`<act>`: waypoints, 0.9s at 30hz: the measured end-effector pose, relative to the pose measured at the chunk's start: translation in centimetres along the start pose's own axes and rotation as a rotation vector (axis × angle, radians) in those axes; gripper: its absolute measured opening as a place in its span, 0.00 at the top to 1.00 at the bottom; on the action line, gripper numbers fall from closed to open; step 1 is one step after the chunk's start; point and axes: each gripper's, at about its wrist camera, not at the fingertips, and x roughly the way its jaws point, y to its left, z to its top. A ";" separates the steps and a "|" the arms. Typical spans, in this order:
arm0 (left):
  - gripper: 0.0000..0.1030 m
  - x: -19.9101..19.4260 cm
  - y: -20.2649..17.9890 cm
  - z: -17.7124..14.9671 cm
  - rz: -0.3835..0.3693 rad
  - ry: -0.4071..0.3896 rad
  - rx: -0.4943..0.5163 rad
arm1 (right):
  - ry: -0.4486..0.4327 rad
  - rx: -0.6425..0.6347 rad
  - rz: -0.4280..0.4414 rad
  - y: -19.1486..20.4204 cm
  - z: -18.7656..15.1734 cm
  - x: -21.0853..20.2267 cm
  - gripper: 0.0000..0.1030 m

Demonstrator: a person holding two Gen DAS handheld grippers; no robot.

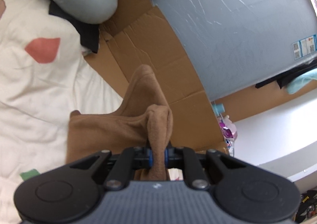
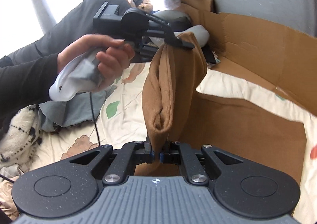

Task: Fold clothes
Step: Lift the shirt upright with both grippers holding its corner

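Pinched tight in the left gripper [image 1: 158,154]: a bunched fold of the brown fleece garment [image 1: 126,124], squeezed between the blue pads and bulging out just beyond them. Clamped likewise in the right gripper [image 2: 156,155], jaws nearly together on a narrow tuck of the same cloth. Strung between the two grippers, lifted above the cream floral bedsheet [image 1: 39,89], hanging in soft vertical rolls. Thick, ribbed, plain tan, creased into a pouch near the right pads. Seen from the right wrist: a hand [image 2: 95,61] around the left gripper's handle, cardboard [image 2: 257,45] behind the garment.
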 end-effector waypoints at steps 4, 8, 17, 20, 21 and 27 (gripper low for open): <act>0.89 1.4 -0.8 -0.8 0.014 -0.007 0.000 | -0.004 0.041 0.019 -0.8 -1.1 -0.5 0.97; 0.89 2.7 -1.4 -1.8 0.017 -0.016 -0.013 | -0.018 0.096 0.023 -2.3 -1.7 -1.2 0.98; 0.89 6.1 -2.4 -3.7 0.007 0.011 -0.028 | -0.049 0.230 -0.027 -6.4 -3.1 -3.9 0.99; 0.89 7.2 -2.5 -4.5 0.000 0.025 -0.029 | -0.044 0.261 -0.047 -7.4 -3.5 -4.2 0.99; 0.89 7.6 -2.7 -4.7 -0.002 0.032 -0.026 | -0.040 0.275 -0.049 -7.7 -3.6 -4.3 0.99; 0.89 9.7 -3.8 -6.1 -0.008 0.085 0.010 | 0.007 0.326 -0.056 -8.6 -5.0 -4.8 1.00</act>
